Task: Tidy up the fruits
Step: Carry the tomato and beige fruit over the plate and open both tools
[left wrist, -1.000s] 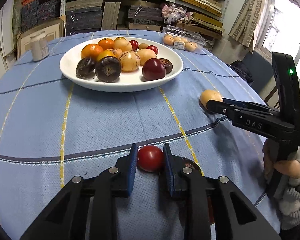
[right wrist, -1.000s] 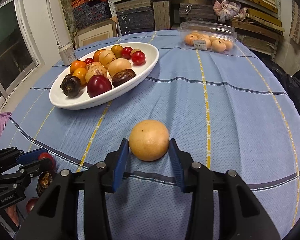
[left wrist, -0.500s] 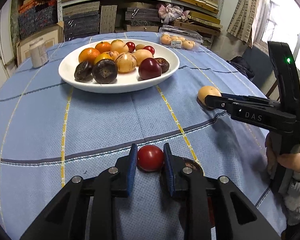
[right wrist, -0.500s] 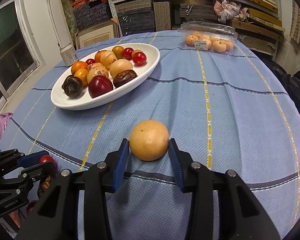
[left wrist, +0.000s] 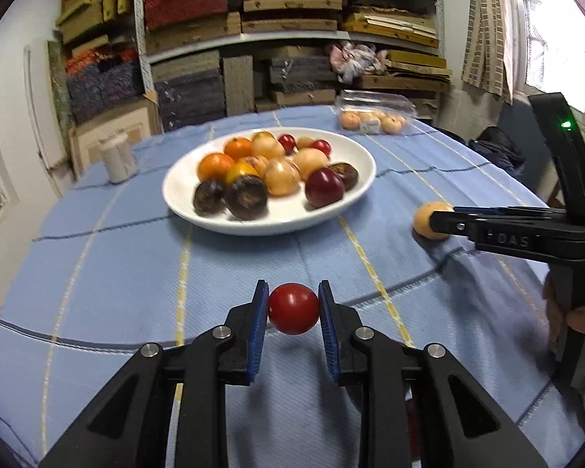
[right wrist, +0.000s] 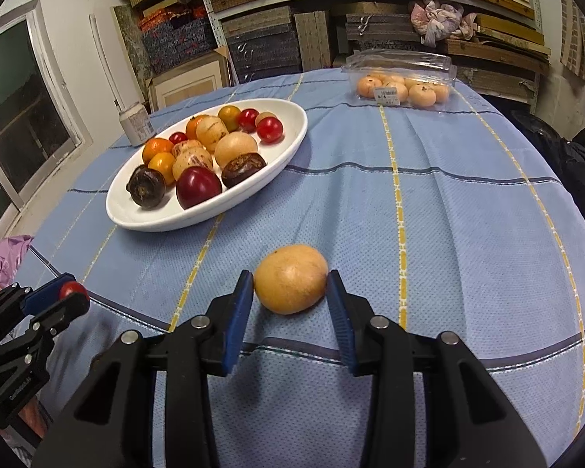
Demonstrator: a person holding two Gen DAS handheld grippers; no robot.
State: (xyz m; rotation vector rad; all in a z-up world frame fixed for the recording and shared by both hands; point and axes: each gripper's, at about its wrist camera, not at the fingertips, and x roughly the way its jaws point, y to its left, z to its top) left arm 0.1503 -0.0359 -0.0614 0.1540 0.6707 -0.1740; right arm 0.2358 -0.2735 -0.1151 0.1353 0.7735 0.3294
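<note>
Jaws of my left gripper (left wrist: 293,308) were clamped on the small round red tomato (left wrist: 293,308), and where a second earlier it had sat low against the blue checked cloth on the bench (left wrist: 97,273), it now hung clear of the cloth with its shadow beneath, so the lift had begun. On my right gripper (right wrist: 290,296) the jaws stood either side of the pale orange round fruit (right wrist: 290,279), touching or very nearly; I could not tell whether they gripped it, and it rested on the cloth as before, tilted a little. Ahead, the white oval ceramic plate (left wrist: 355,156) of mixed fruit had drawn farther into view. I judged the tomato ready to carry there, the orange fruit to follow.
</note>
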